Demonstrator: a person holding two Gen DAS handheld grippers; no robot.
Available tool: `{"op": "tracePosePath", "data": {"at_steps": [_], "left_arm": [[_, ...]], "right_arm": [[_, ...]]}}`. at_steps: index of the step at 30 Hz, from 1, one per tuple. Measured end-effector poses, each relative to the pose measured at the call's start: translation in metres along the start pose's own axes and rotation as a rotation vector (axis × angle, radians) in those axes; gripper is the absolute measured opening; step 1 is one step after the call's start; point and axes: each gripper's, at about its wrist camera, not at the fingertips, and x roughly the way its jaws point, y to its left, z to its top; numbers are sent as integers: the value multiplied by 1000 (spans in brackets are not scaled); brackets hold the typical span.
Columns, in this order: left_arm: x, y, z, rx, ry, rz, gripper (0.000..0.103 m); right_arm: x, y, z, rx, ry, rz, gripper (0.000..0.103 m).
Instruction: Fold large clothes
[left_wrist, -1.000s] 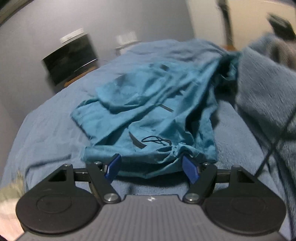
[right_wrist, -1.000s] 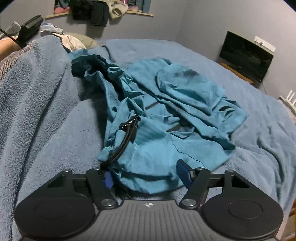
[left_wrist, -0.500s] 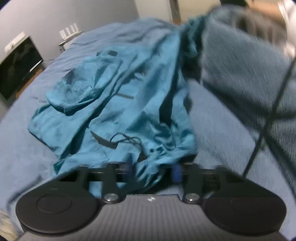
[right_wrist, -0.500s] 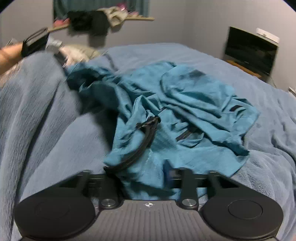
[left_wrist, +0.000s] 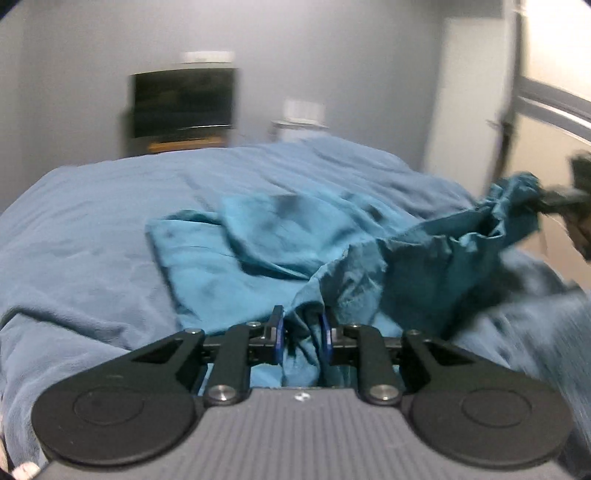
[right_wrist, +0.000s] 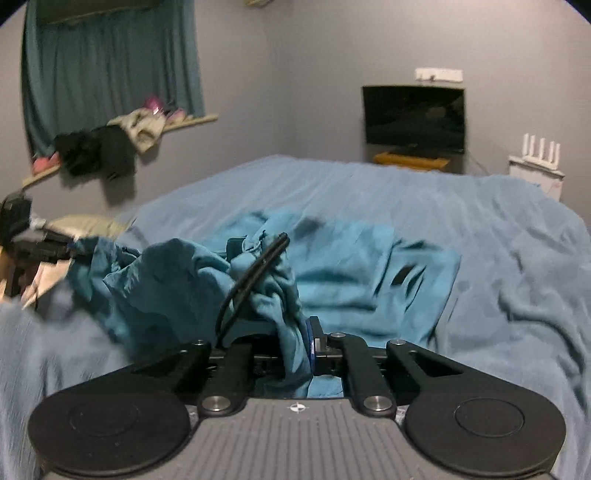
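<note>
A crumpled teal garment (left_wrist: 236, 254) lies on the blue bed cover (left_wrist: 74, 240), its near edge lifted between both grippers. My left gripper (left_wrist: 301, 330) has its jaws closing, and the blue pads (left_wrist: 277, 330) pinch a bunch of the cloth. At the far right of that view the other gripper (left_wrist: 569, 201) holds the cloth's opposite corner. In the right wrist view the garment (right_wrist: 351, 266) hangs over my right gripper (right_wrist: 295, 343), which is shut on a fold. A black drawstring (right_wrist: 255, 273) loops up from there. The left gripper (right_wrist: 33, 243) shows at the far left.
A dark TV (right_wrist: 413, 118) on a low stand and a white router (right_wrist: 535, 155) stand past the foot of the bed (right_wrist: 498, 240). A wall shelf (right_wrist: 122, 136) with heaped clothes hangs under a teal curtain (right_wrist: 110, 59). A pale door (left_wrist: 554, 110) is at right.
Both grippers went from open around the garment's near edge to pinching it, then rose and swung apart, stretching the edge between them. Both views rolled toward level.
</note>
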Motion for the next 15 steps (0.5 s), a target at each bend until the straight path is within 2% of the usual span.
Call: {"op": "tracePosePath", "data": {"at_steps": [3, 7, 9, 11, 13, 15], "left_arm": [[18, 19, 13, -91, -22, 25, 16], [41, 35, 19, -162, 20, -48, 17], [45, 38, 17, -179, 42, -67, 23], [43, 37, 12, -183, 61, -66, 46], [39, 37, 6, -184, 67, -77, 60], [35, 37, 1, -202, 82, -113, 64]], "right_arm": [[23, -17, 17, 65, -18, -30, 11], [62, -40, 20, 136, 16, -17, 11], [74, -42, 16, 138, 28, -16, 11], [79, -44, 13, 145, 31, -9, 11], [82, -47, 9, 149, 35, -5, 11], [85, -50, 4, 157, 41, -10, 11]]}}
